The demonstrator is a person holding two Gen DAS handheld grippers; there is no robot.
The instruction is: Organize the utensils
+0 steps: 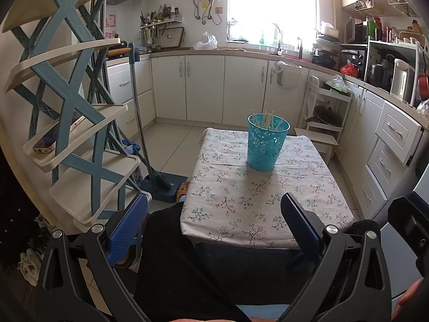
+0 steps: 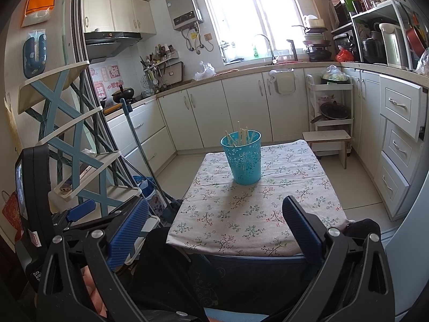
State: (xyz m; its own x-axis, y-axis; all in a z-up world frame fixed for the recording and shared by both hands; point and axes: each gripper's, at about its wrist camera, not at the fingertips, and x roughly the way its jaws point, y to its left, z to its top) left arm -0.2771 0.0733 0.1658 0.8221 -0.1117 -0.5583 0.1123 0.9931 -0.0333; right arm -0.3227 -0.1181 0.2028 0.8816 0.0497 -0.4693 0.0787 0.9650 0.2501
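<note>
While both tools hang low over the near edge of the small table, the left gripper [image 1: 214, 214] has its blue ribbed pads [image 1: 128, 228] spread wide with nothing between them; the right gripper [image 2: 215, 217] stands the same way, jaws far apart and empty; dark-clothed legs [image 1: 166, 255] of the person show beneath each; the white floral-print tablecloth [image 1: 241, 201] covers the table just ahead of the fingers; toward its far end, well apart from both grippers, stands the turquoise perforated plastic cup [image 1: 266, 145], upright, holding a bunch of pale wooden chopsticks [image 1: 268, 118] that lean against its rim; to the left rises a cream-and-blue tiered plastic rack [image 1: 80, 134]; beside it leans a blue flat mop [image 1: 150, 139]; white kitchen cabinets [image 1: 203, 88] line the far walls.
</note>
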